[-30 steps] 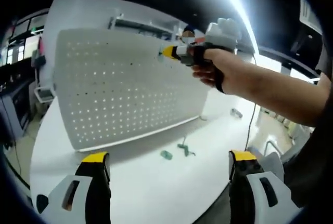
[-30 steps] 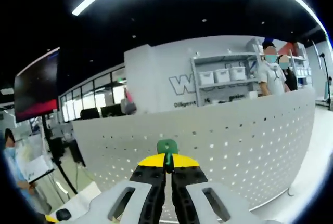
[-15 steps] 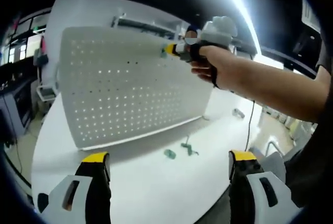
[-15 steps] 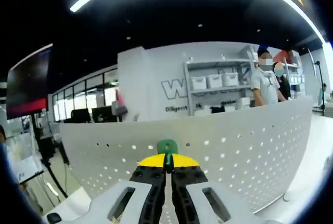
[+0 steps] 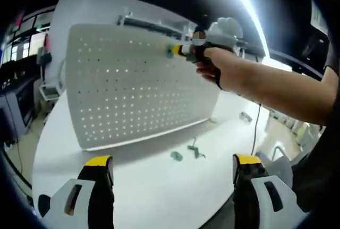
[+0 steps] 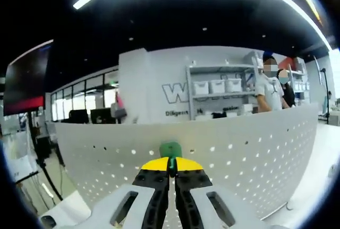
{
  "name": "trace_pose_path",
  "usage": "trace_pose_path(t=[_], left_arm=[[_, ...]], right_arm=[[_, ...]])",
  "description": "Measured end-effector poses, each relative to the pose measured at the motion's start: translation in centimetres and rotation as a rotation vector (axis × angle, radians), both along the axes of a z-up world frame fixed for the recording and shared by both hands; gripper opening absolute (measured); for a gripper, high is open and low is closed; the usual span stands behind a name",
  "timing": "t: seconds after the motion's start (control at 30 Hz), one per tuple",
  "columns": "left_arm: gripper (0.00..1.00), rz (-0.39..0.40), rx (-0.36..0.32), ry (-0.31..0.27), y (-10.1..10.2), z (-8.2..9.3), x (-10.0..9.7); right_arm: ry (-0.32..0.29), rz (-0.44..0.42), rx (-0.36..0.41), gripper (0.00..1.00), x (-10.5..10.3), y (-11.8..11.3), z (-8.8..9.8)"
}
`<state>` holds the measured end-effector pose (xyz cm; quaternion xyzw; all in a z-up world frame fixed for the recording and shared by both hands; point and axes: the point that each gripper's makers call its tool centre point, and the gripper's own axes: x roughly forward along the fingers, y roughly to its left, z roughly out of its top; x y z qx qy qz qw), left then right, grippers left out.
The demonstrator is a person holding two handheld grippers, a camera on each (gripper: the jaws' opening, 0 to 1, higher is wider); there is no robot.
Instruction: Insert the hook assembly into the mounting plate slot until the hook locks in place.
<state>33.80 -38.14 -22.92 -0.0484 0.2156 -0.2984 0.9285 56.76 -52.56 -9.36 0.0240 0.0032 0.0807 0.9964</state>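
The green hook [image 6: 170, 150] is mostly hidden between the right gripper [image 6: 170, 168]'s yellow-tipped jaws, which are pinched onto it; only its rounded top shows, right up against the upper part of the white perforated mounting plate [image 6: 239, 154]. Whether the hook has entered a slot cannot be made out. In the left gripper view the same gripper [image 5: 178, 51], held in a person's hand [image 5: 223, 67], meets the plate [image 5: 133, 80] near its top right corner, the hook there only a small green speck.

The plate stands upright on a white table [image 5: 159, 186]. Two small green pieces [image 5: 186, 152] lie on the table just in front of the plate's lower edge. The left gripper [image 5: 172, 168] hangs wide apart and empty, well short of the plate. Behind the plate are a white wall with lettering, shelves with bins [image 6: 218, 86], and people.

Compared with a second ago, the hook has moved closer to the plate's top edge.
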Motion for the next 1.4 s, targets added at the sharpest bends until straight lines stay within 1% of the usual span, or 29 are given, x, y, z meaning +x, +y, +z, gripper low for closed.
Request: trace_pose_path(t=[0.2, 0.27, 0.37, 0.43, 0.77, 0.87, 0.93, 1.03, 1.17, 1.2, 1.23, 1.27, 1.33, 1.37, 1.4], left_arm=[[0.94, -0.005, -0.007, 0.006, -0.2, -0.2, 0.1], [0.93, -0.006, -0.009, 0.005, -0.2, -0.2, 0.1], [0.93, -0.002, -0.012, 0.006, -0.1, -0.2, 0.2], [0.93, 0.001, -0.013, 0.008, 0.1, -0.2, 0.1], [0.93, 0.002, -0.013, 0.016, 0.1, -0.4, 0.0], [0.93, 0.0, -0.012, 0.015, 0.1, -0.4, 0.0], [0.93, -0.001, -0.013, 0.015, 0.0, -0.4, 0.0], [0.93, -0.001, -0.013, 0.017, 0.0, -0.4, 0.0], [0.93, -0.005, -0.009, 0.018, -0.2, -0.4, -0.1], [0.93, -0.005, -0.01, 0.018, -0.3, -0.3, -0.1], [0.93, -0.003, -0.01, 0.019, -0.3, -0.3, -0.1], [0.93, -0.001, -0.01, 0.018, -0.3, -0.3, -0.1], [0.93, -0.003, -0.007, 0.018, -0.4, -0.2, -0.1], [0.93, -0.007, -0.005, 0.017, -0.5, -0.2, -0.1], [0.93, -0.008, -0.001, 0.015, -0.6, -0.1, -0.1]], right_arm=[[0.007, -0.008, -0.013, 0.0, -0.1, 0.1, -0.4], [0.009, -0.01, -0.002, 0.0, -0.1, 0.1, -0.5], [0.009, -0.014, -0.019, 0.0, 0.0, 0.2, -0.5], [0.012, -0.017, -0.009, 0.0, 0.1, 0.1, -0.6], [0.023, -0.028, -0.015, 0.01, 0.1, 0.1, -0.8], [0.022, -0.029, -0.034, 0.01, 0.0, 0.2, -0.8], [0.024, -0.015, -0.057, 0.01, -0.1, 0.3, -0.8], [0.016, -0.021, -0.06, 0.04, -0.2, 0.0, -0.7], [0.03, -0.009, -0.024, 0.08, -0.3, -0.1, -0.7], [0.033, 0.007, 0.017, 0.11, -0.5, 0.2, -0.4], [0.026, 0.029, 0.061, 0.16, -0.6, 0.6, -0.1], [0.025, 0.026, 0.072, 0.19, -0.9, 0.4, 0.0], [0.008, 0.009, 0.013, 0.19, -1.4, 0.0, 0.4], [0.005, 0.01, 0.019, 0.19, -1.6, -0.1, 0.6], [-0.014, 0.022, 0.033, 0.19, -1.8, -0.3, 1.2]])
